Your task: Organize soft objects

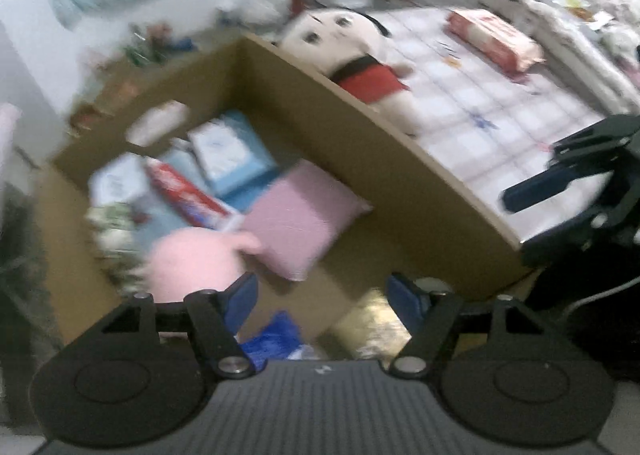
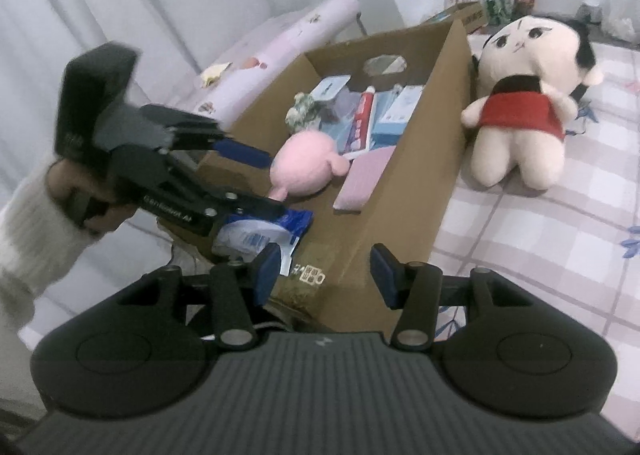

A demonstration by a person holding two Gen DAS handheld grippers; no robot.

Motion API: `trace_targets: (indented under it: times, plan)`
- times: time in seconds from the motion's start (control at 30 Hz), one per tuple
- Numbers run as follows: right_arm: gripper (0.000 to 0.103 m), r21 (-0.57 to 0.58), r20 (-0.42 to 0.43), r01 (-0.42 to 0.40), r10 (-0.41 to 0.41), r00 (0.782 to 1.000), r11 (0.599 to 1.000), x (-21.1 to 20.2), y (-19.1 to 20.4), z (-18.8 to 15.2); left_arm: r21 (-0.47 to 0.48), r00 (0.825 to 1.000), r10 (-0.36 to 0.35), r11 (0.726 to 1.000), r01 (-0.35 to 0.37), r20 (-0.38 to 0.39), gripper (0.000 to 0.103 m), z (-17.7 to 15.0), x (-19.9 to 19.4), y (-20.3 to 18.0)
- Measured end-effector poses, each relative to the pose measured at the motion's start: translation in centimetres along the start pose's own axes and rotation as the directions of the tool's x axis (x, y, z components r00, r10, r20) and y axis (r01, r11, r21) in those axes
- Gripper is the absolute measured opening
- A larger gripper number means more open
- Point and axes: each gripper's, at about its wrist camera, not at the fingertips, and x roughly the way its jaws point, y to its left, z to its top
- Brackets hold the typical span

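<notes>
Two soft things matter to me here: the pink plush (image 2: pixel 306 165), already lying inside the cardboard box (image 2: pixel 420 183) against the pink cushion (image 2: pixel 366 177), and the big-headed doll (image 2: pixel 524 103) in the red top, which lies on the checked bedspread (image 2: pixel 560 239) just outside the box's long wall. A red packet (image 1: pixel 494 37) lies farther off on the same bedspread.

My left gripper (image 1: pixel 322 295) hangs above the near end of the box with its blue pads spread and nothing between them; the pink plush is just beyond its left pad, untouched. My right gripper (image 2: pixel 324 275) sits over the near corner of the box, jaws parted and empty too, the box wall showing in the gap.

I judge the doll to be the next piece to go in. It looks light and squashy, with a head far bulkier than its body, so a pinch on the head would likely just dent the stuffing and slip. I would take it across the narrow waist at the red top, or by one stubby leg, and expect the head to flop once lifted. The box is crowded at the far end, so the free floor near the cushion looks the better landing spot.
</notes>
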Motion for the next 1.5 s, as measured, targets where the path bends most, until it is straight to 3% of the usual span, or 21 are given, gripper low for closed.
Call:
trace_targets:
  times: [0.1,0.2,0.3,0.37,0.47,0.57,0.7,0.83,1.2,1.5]
  plan:
    - [0.05,0.006,0.027,0.039,-0.04,0.999,0.999,-1.0,0.3,-0.1,-0.038,0.997,0.08,0.996,-0.079,0.019,0.063,-0.9,-0.5,-0.1]
    - [0.051,0.014,0.054,0.048,-0.049,0.997,0.999,-2.5,0.6,-0.5,-0.112,0.995,0.084,0.991,-0.077,0.059,0.063,-2.2,-2.3,-0.5]
    - [0.051,0.016,0.091,0.079,-0.08,0.993,0.997,-3.7,1.0,-0.9,-0.13,0.985,0.156,0.981,-0.146,0.071,0.067,-3.5,-3.0,-2.2]
    - [0.051,0.022,0.135,0.107,-0.109,0.985,0.994,-4.4,1.3,-1.2,-0.183,0.968,0.229,0.961,-0.208,0.103,0.077,-4.4,-3.7,-3.5]
    - [0.052,0.042,0.209,0.14,-0.146,0.967,0.989,-5.5,1.8,-1.6,-0.303,0.944,0.288,0.925,-0.23,0.162,0.089,-5.4,-4.9,-4.5]
    - [0.054,0.056,0.265,0.157,-0.166,0.95,0.986,-6.6,2.5,-2.0,-0.366,0.918,0.336,0.898,-0.244,0.211,0.094,-6.0,-6.1,-5.8]
    - [0.057,0.06,0.318,0.179,-0.189,0.929,0.982,-7.9,3.6,-2.6,-0.448,0.858,0.44,0.844,-0.295,0.265,0.101,-6.4,-8.1,-7.6]
    - [0.06,0.041,0.361,0.216,-0.216,0.907,0.975,-8.9,5.0,-3.1,-0.512,0.829,0.481,0.808,-0.292,0.286,0.103,-6.6,-9.4,-8.4]
    - [0.063,0.039,0.424,0.239,-0.233,0.875,0.97,-11.4,7.1,-4.5,-0.53,0.794,0.528,0.785,-0.321,0.301,0.103,-7.2,-11.5,-10.3]
    - [0.066,0.046,0.43,0.244,-0.24,0.87,0.969,-11.6,7.6,-4.9,-0.539,0.798,0.523,0.783,-0.31,0.3,0.103,-7.9,-11.6,-10.2]
